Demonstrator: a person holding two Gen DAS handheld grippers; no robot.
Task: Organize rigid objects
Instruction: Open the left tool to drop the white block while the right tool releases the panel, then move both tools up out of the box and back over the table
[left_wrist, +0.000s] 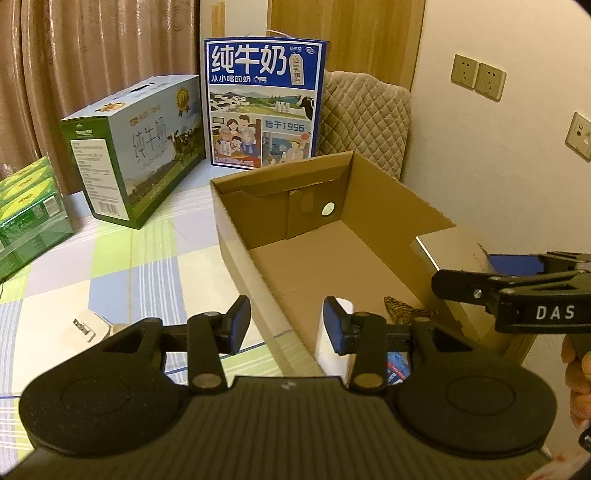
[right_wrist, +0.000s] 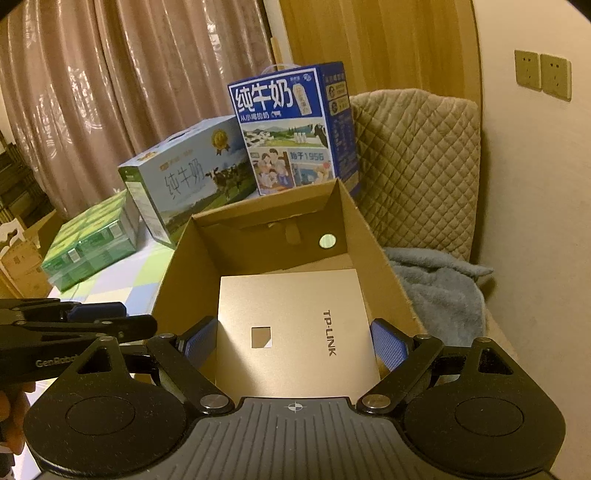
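Note:
An open brown cardboard box (left_wrist: 258, 266) stands on the checked table. In the right wrist view the box (right_wrist: 173, 273) holds a gold TP-LINK box (right_wrist: 295, 332) between the wide-open fingers of my right gripper (right_wrist: 291, 343); the pads stand apart from its sides. My left gripper (left_wrist: 286, 323) is open and empty, over the box's near left wall. A white box (left_wrist: 334, 350) stands inside by its right finger. The right gripper (left_wrist: 517, 291) shows at the right edge of the left wrist view, the gold box (left_wrist: 443, 251) beneath it.
A blue milk carton (left_wrist: 264, 103) and a green-and-white milk carton (left_wrist: 136, 147) stand behind the box. Green packs (left_wrist: 26, 210) lie at the far left. A white item (left_wrist: 86, 326) lies left of the box. A quilted chair (right_wrist: 417, 166) with a blue blanket (right_wrist: 439, 291) stands to the right.

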